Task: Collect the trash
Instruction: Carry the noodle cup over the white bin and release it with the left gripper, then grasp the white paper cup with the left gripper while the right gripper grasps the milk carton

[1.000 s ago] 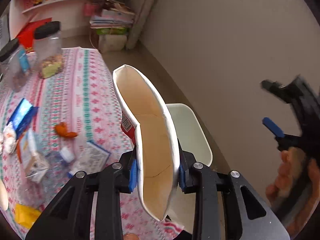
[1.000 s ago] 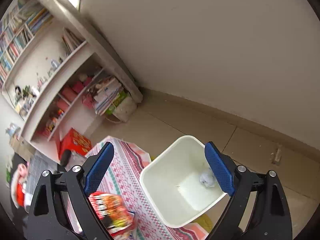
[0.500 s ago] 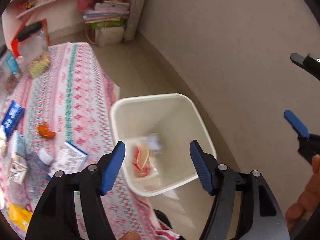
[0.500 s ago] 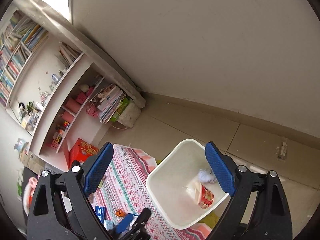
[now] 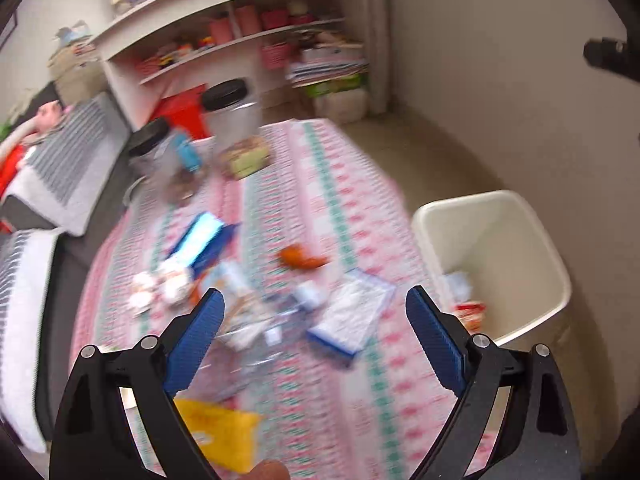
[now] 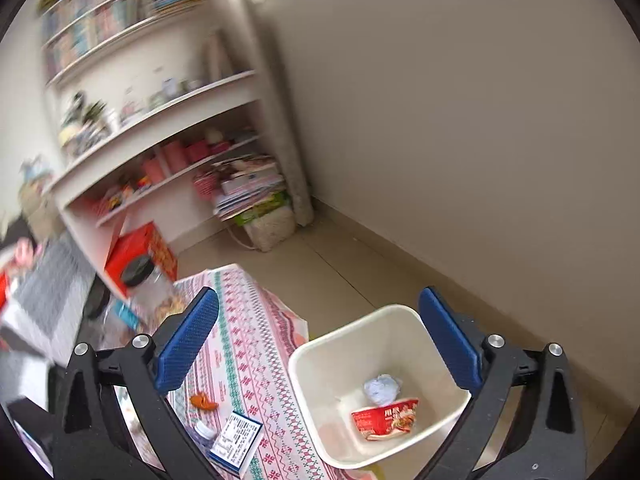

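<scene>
A white bin (image 5: 520, 240) (image 6: 404, 316) stands on the floor beside the table. Inside it lie a red paper cup (image 6: 386, 418) and a crumpled white tissue (image 6: 382, 388). My left gripper (image 5: 316, 328) is open and empty above the table's litter: a blue-edged box (image 5: 352, 316), an orange scrap (image 5: 300, 258), a blue packet (image 5: 200, 240), crumpled tissues (image 5: 160, 286), a clear plastic bottle (image 5: 264, 320) and a yellow wrapper (image 5: 220, 432). My right gripper (image 6: 320, 344) is open and empty, high above the bin and table edge.
The table has a pink patterned cloth (image 5: 320, 184) (image 6: 248, 344). Two clear jars with black lids (image 5: 232, 120) stand at its far end. White shelves (image 6: 160, 152) full of books and boxes line the back wall. A red box (image 6: 140, 252) sits on the floor.
The left gripper let the red cup fall into the bin, opened wide and swung left over the table. The right gripper stayed open and tilted a little toward the table.
</scene>
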`<state>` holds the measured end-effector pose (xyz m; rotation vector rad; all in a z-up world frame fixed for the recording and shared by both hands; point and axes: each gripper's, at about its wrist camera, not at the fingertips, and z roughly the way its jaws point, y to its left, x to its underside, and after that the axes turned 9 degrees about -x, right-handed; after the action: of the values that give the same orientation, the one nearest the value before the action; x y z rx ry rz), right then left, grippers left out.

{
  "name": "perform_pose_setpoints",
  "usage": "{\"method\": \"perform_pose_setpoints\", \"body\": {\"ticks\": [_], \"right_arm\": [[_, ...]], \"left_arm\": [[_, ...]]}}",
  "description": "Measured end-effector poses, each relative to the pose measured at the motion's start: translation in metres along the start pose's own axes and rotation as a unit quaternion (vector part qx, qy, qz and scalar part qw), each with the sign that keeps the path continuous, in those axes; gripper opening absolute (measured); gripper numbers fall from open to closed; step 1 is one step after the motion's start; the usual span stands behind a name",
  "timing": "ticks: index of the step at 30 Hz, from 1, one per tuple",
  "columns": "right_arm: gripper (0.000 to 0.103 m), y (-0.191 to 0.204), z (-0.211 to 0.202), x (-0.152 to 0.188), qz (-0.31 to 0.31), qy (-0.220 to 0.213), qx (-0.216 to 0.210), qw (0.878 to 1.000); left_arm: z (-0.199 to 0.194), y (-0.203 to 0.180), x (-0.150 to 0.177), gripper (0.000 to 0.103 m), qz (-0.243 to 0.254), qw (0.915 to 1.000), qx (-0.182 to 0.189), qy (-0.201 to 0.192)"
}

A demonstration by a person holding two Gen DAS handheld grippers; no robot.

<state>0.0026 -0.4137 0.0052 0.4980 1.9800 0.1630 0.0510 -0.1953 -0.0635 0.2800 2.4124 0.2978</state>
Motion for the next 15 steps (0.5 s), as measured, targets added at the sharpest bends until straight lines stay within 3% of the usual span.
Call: {"method": "perform_pose_setpoints", "body": {"ticks": [8, 11, 15], "right_arm": [[0.096, 0.065, 0.016, 0.028, -0.068, 0.050, -0.062, 0.994], [0.096, 0.086, 0.020, 0.041, -0.089, 0.077, -0.083, 0.990], [0.096, 0.111, 0.029, 0.064, -0.120, 0.123, -0.102, 0.980]], "left_arm": [[0.020, 0.097, 0.034, 0.090, -0.062, 0.9948, -0.063, 0.051], [0.036, 0.137, 0.047, 0.089, -0.104, 0.9876, -0.076, 0.089], [0.059, 0.196, 0.071, 0.089, -0.180, 0.9683, -0.088, 0.149]]}}
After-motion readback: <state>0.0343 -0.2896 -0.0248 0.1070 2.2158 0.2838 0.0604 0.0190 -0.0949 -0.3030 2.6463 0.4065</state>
